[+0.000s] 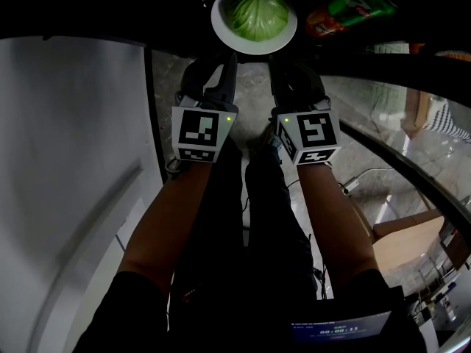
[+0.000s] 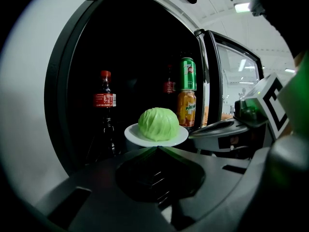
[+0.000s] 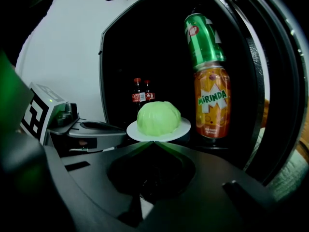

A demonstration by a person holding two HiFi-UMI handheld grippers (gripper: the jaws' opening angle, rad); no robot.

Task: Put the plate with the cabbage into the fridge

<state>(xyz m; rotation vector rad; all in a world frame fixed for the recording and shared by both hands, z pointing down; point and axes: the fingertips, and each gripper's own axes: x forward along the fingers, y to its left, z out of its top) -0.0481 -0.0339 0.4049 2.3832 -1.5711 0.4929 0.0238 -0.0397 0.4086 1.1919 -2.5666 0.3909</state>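
Note:
A white plate point(image 1: 218, 22) carrying a pale green cabbage point(image 1: 256, 13) is held level at the mouth of the dark, open fridge. My left gripper point(image 1: 227, 56) is shut on the plate's near-left rim. My right gripper point(image 1: 276, 57) is shut on its near-right rim. In the left gripper view the jaws meet at the plate point(image 2: 133, 135) under the cabbage point(image 2: 158, 124). The right gripper view shows the same hold, with jaws closed on the plate point(image 3: 182, 128) below the cabbage point(image 3: 158, 118).
Inside the fridge, a cola bottle point(image 2: 104, 100) stands at the left. A green can point(image 3: 203, 40) sits on an orange Mirinda can point(image 3: 212, 103) at the right. The glass door point(image 2: 212, 81) hangs open on the right, and a white panel point(image 1: 73, 160) lies to the left.

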